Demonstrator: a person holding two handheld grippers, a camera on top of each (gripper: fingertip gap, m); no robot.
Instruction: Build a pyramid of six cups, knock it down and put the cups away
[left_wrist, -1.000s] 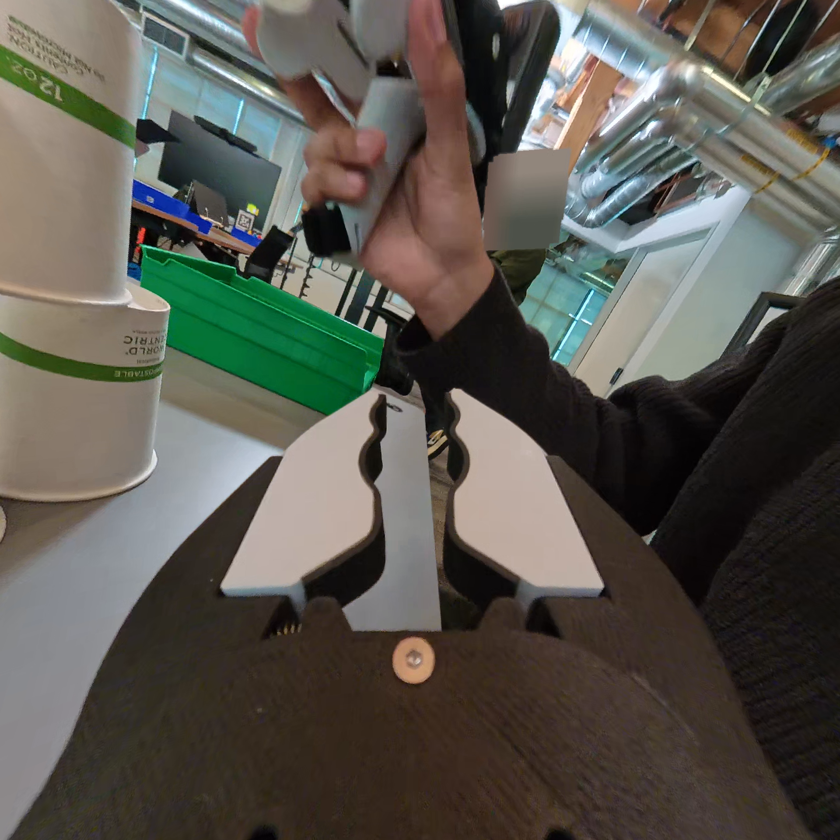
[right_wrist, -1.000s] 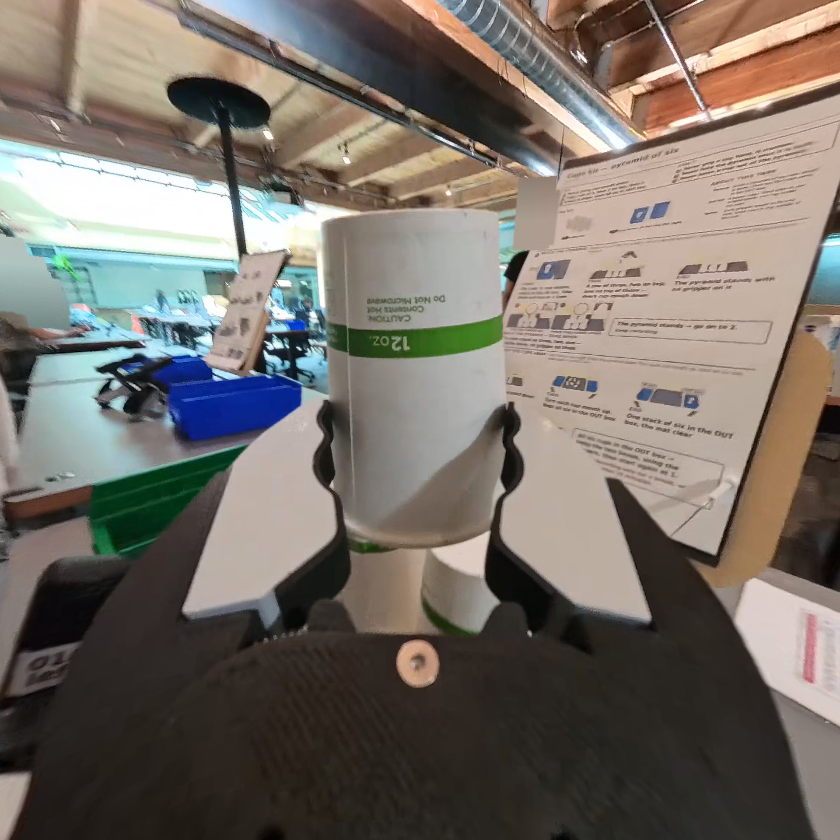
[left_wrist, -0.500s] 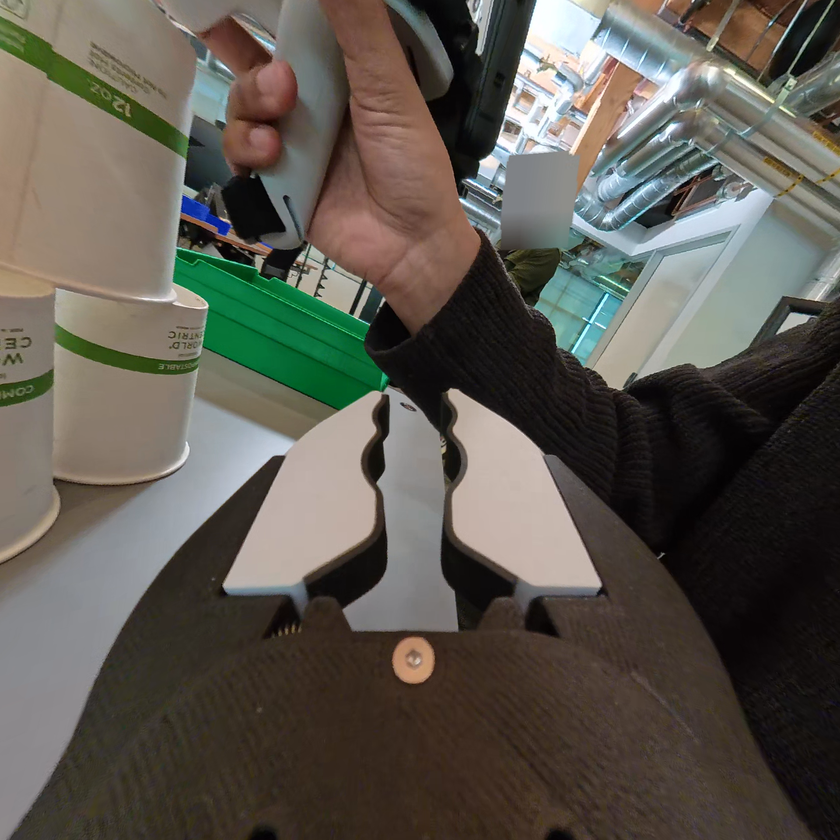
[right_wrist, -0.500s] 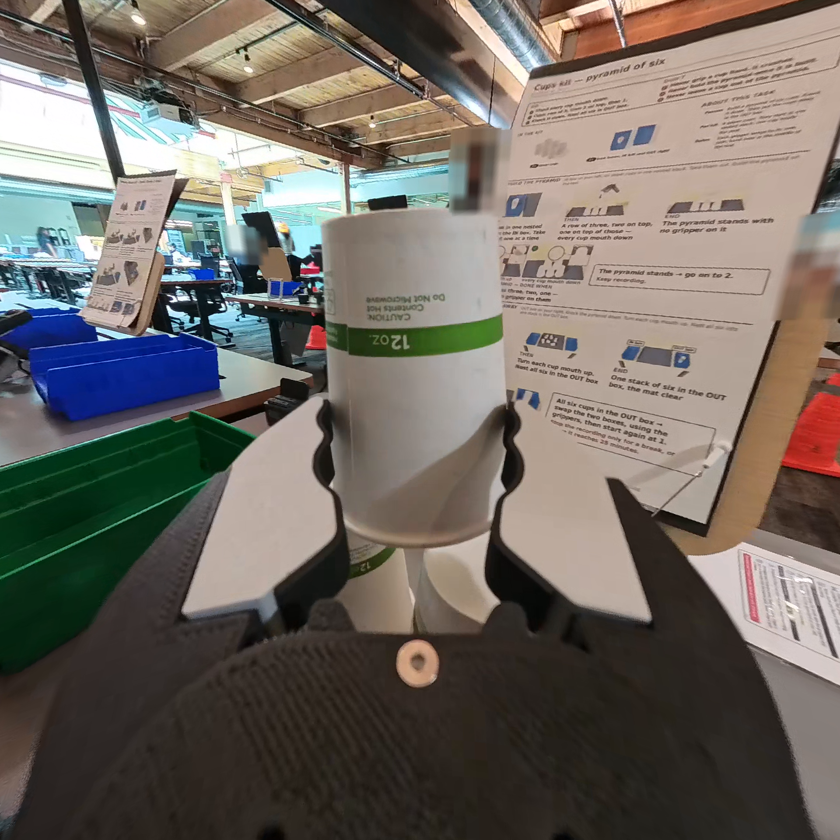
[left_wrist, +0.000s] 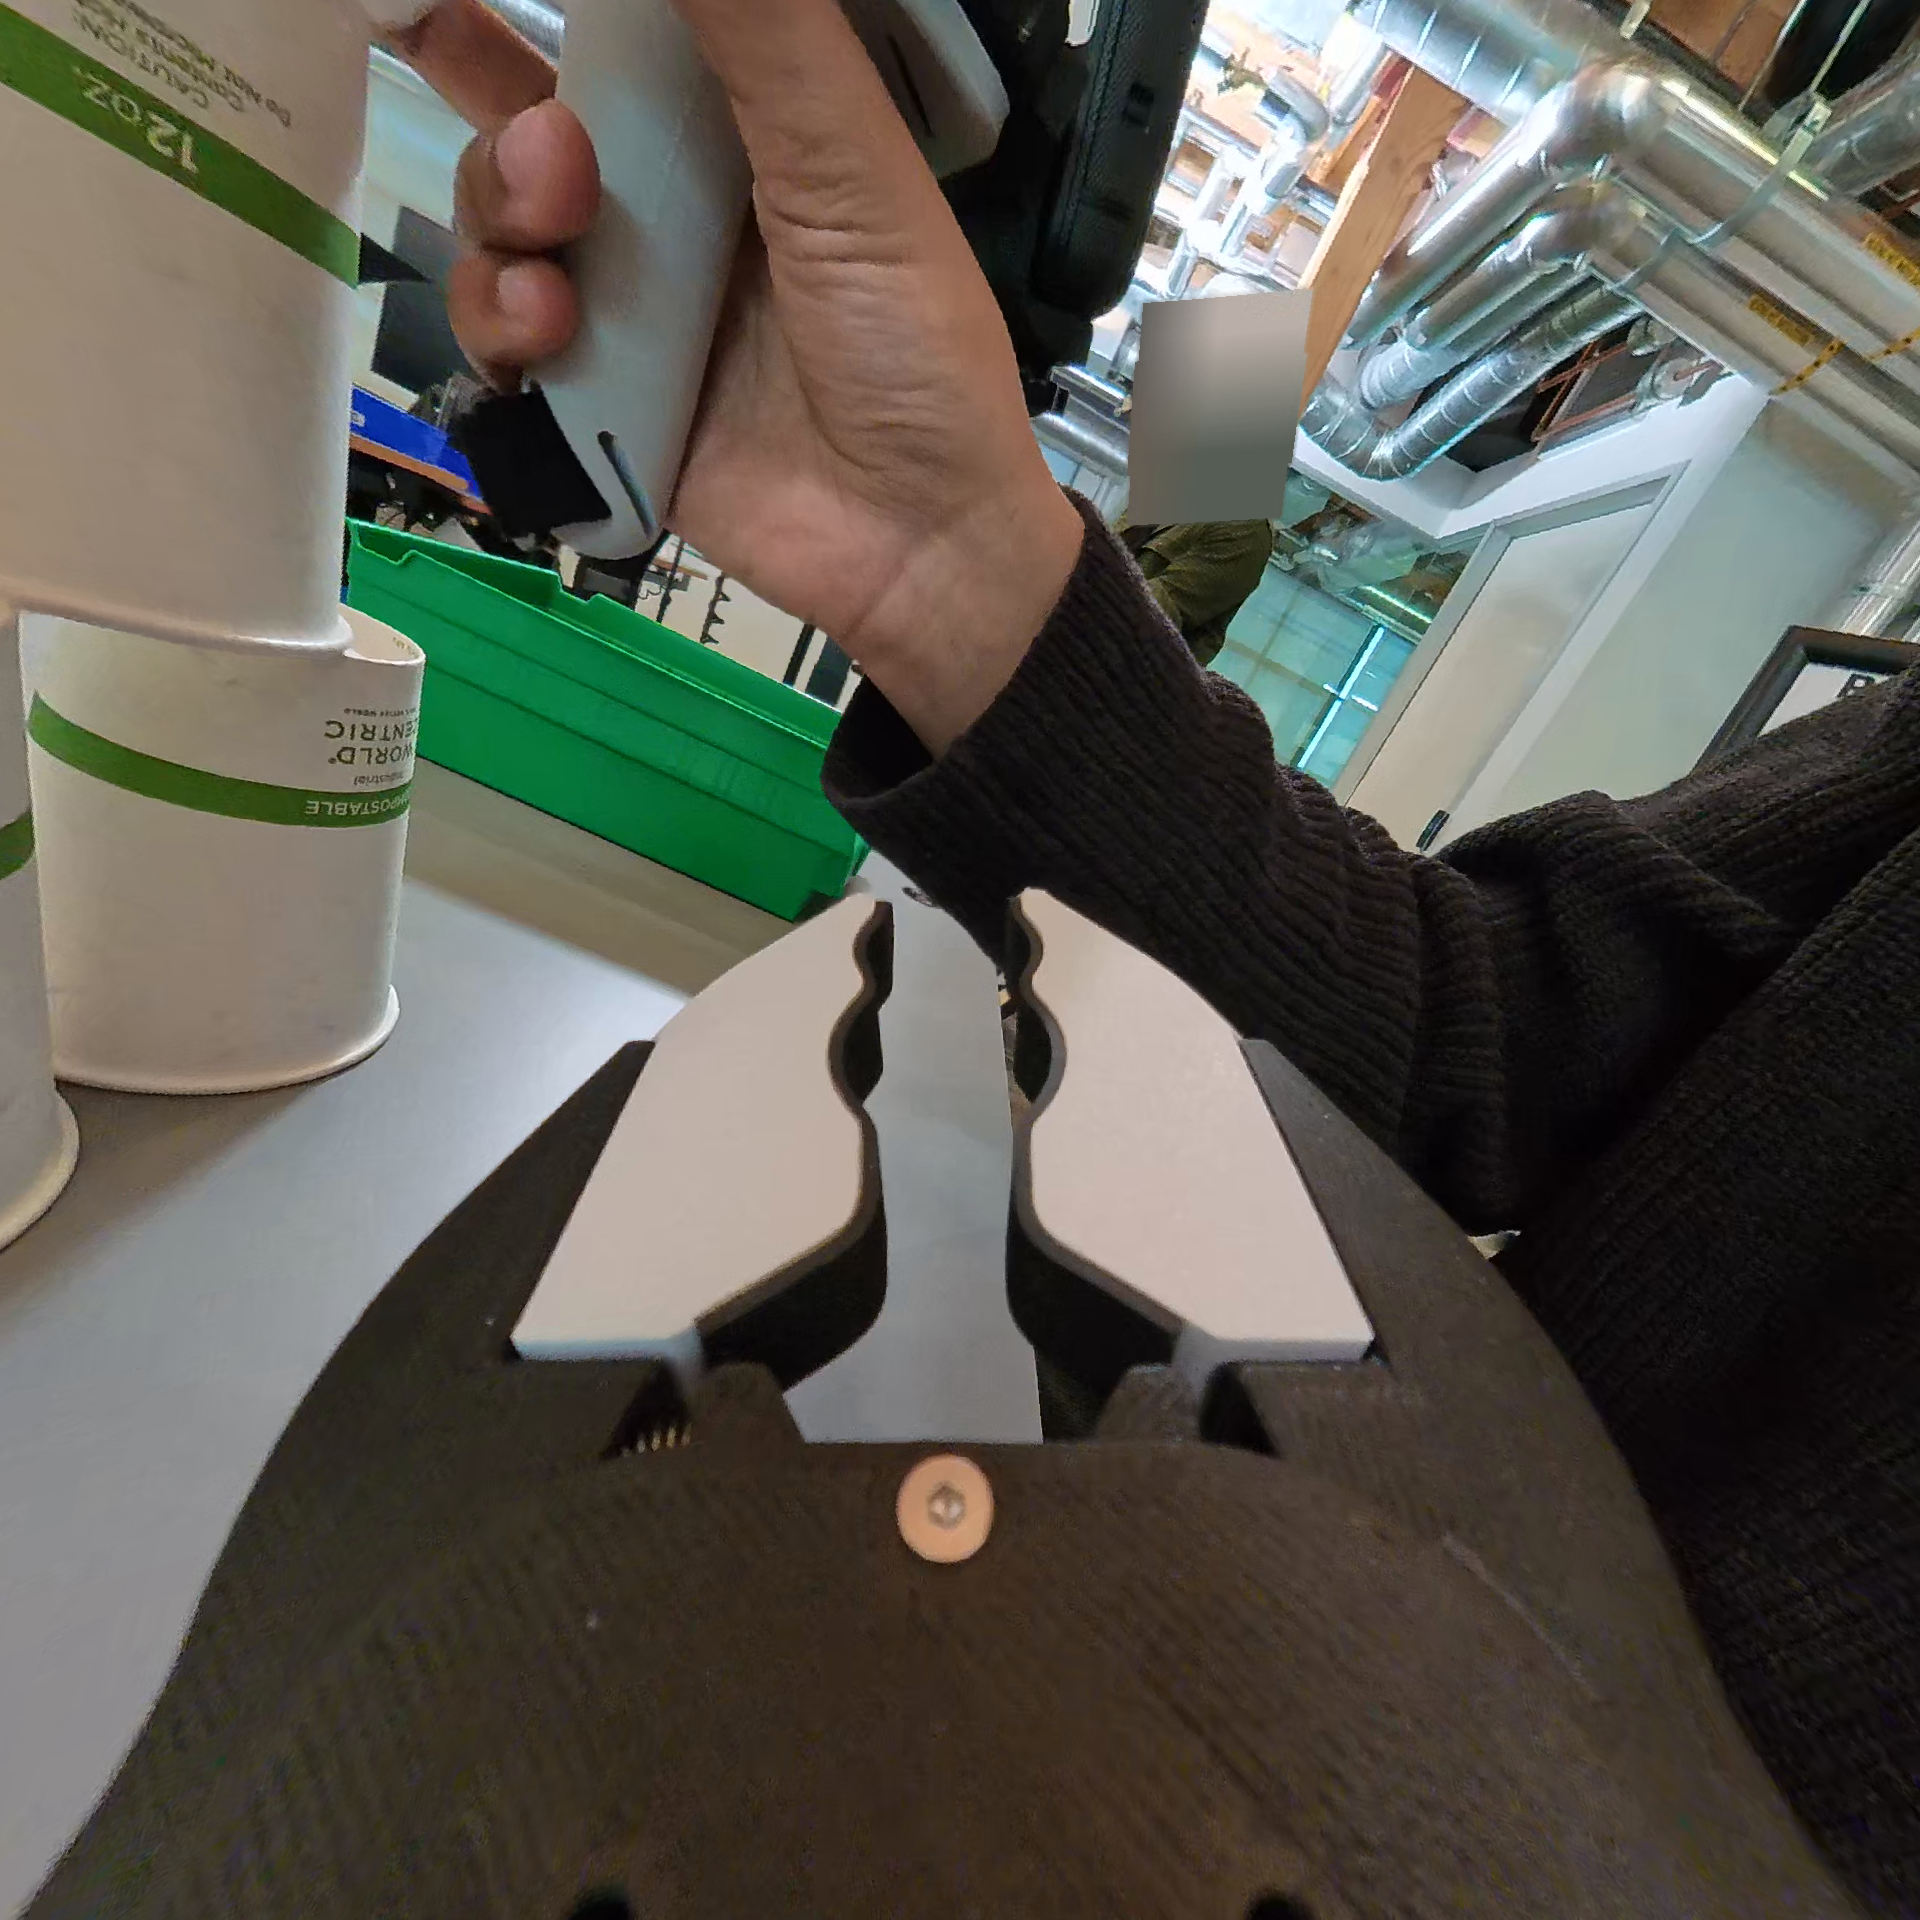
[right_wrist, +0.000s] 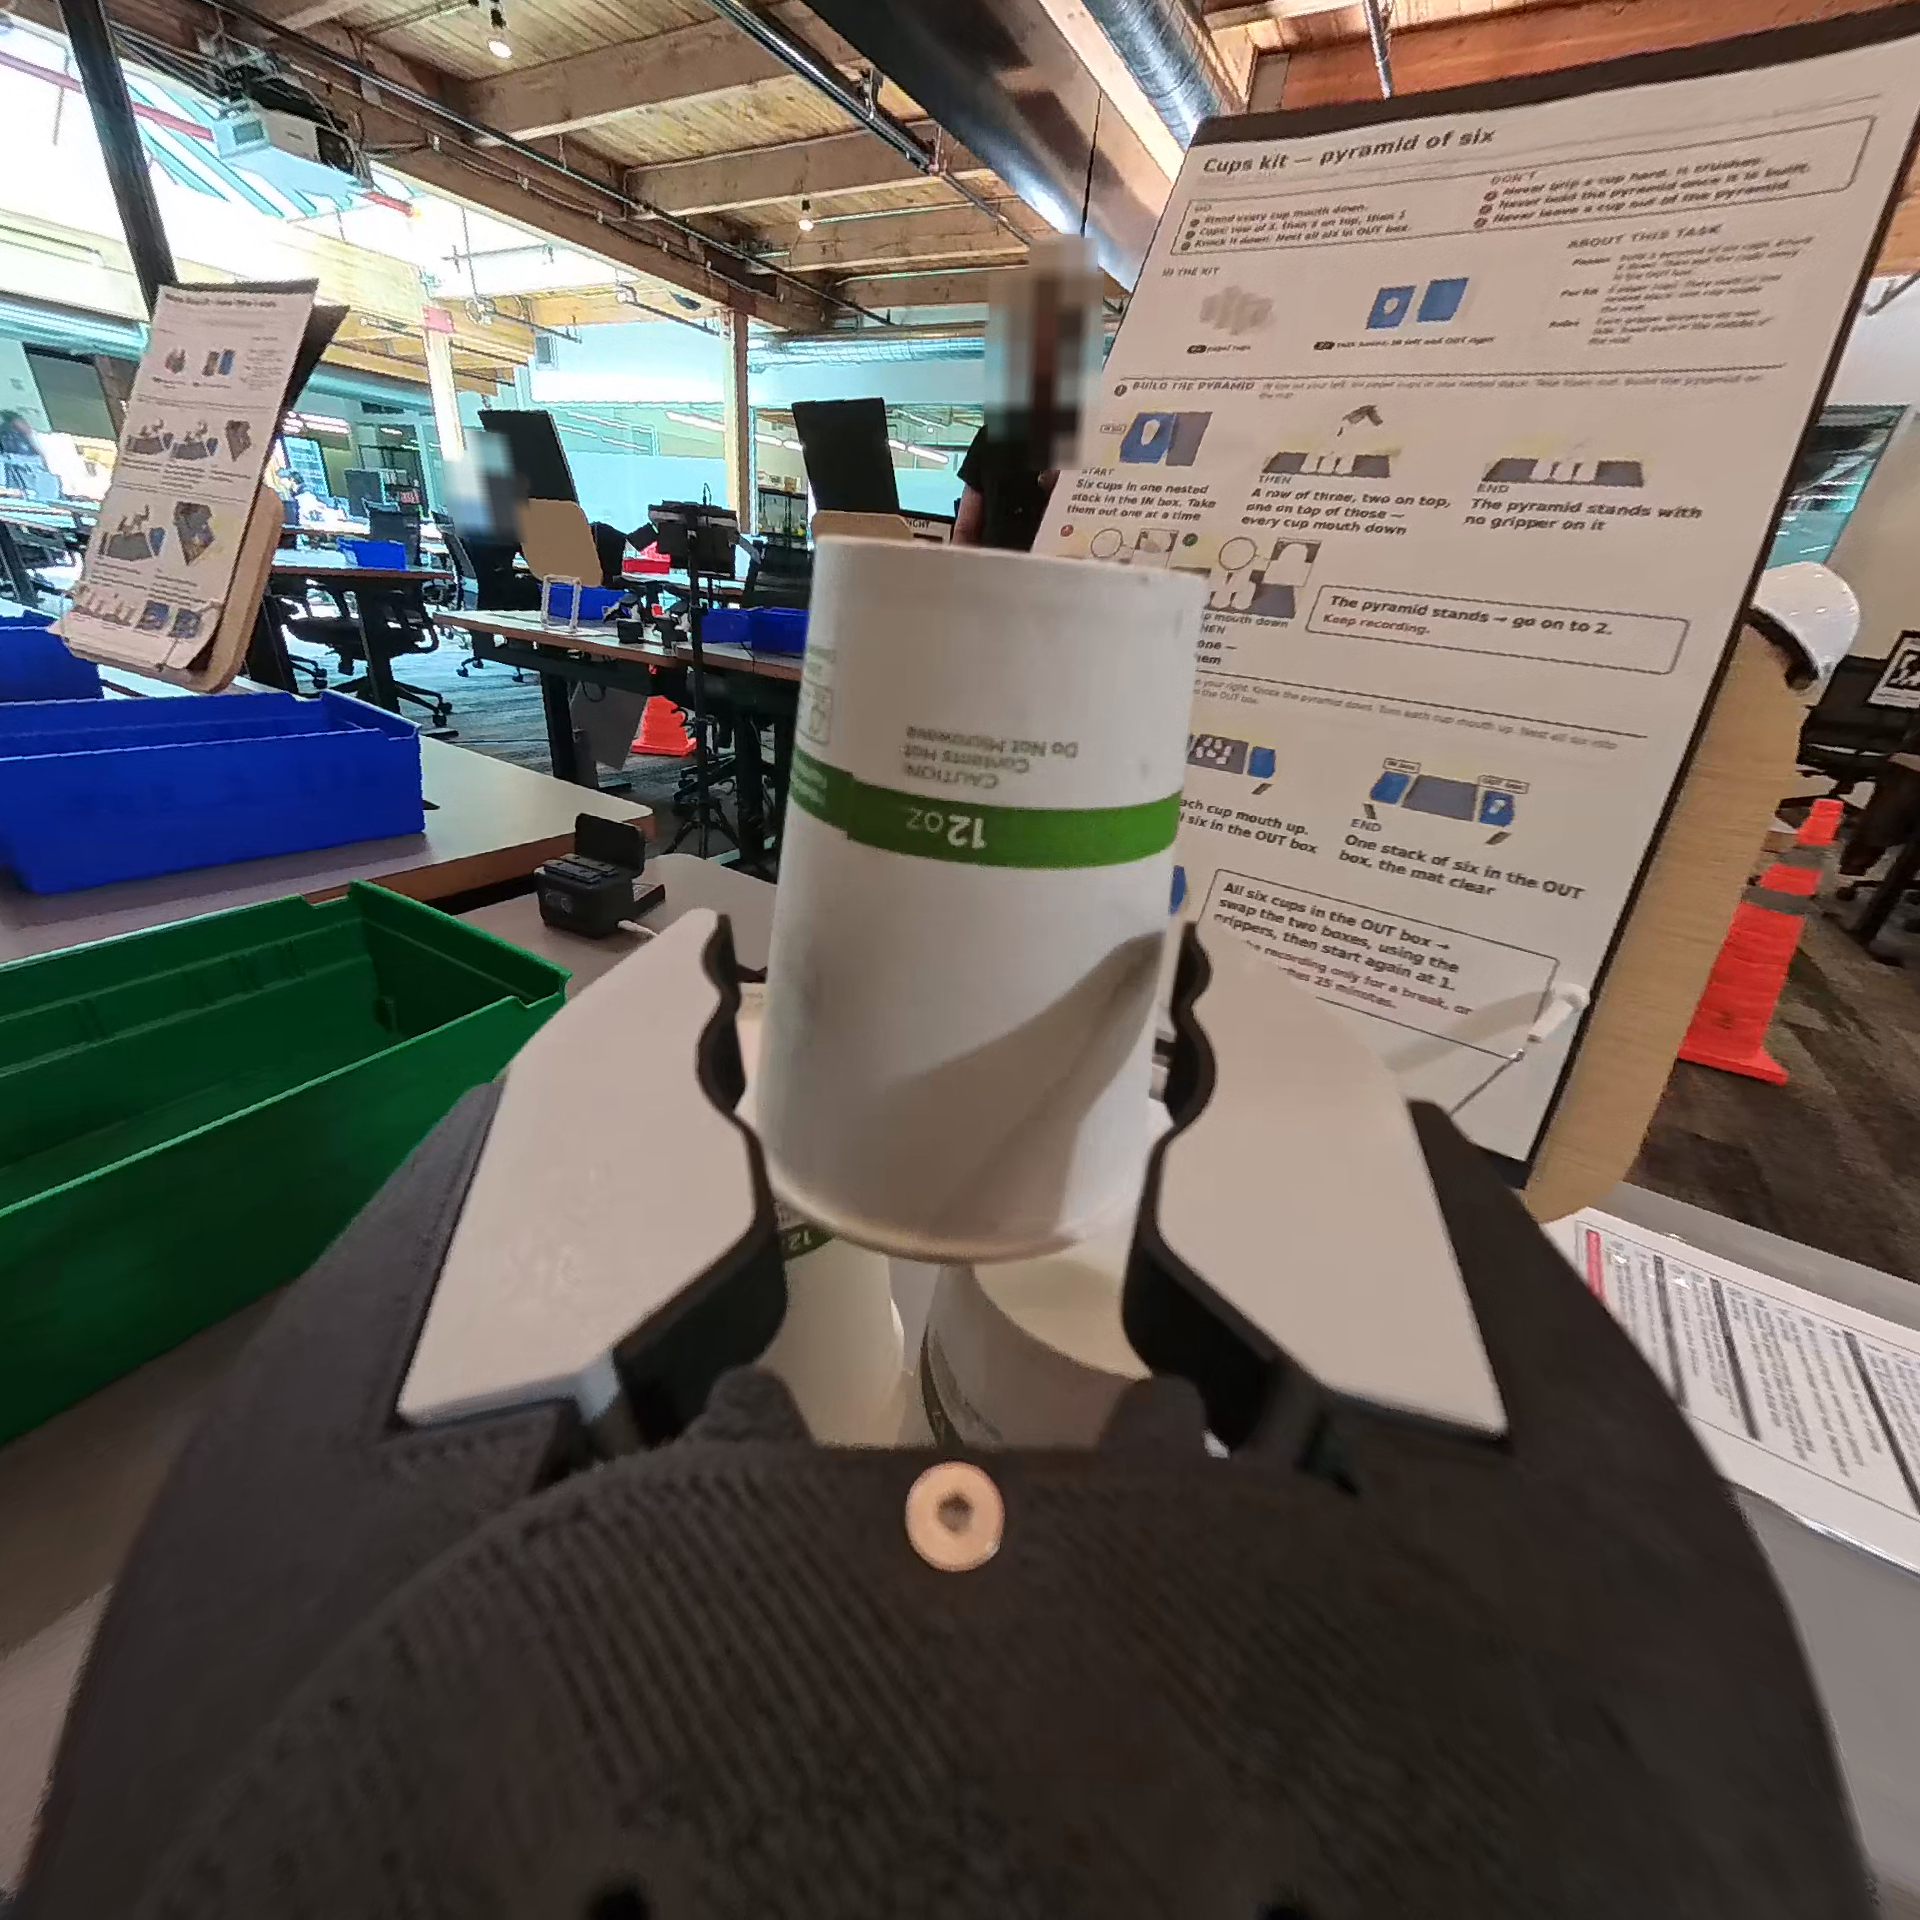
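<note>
Where the two wrist cameras look out, a grey tabletop fills the foreground of a large open workshop with timber ceiling beams, silver ducts and rows of desks farther back. A green bin sits on the table to the left in the right wrist view, blue bins stand on a desk beyond it, and orange cones stand on the floor at right. A printed instruction board leans upright just behind the cups.

The right gripper has its jaws set wide on either side of a white paper cup; the cup is slightly blurred, and whether the fingers press it or stand just clear cannot be told. The cup is upside down, with a green band around its middle, and its rim rests on two more upturned cups below it. In the left wrist view a hand in a dark knitted sleeve holds that gripper's pale handle beside the cups.

The left gripper is low over the table, its jaws slightly apart and holding nothing, to the right of the lower cups.
</note>
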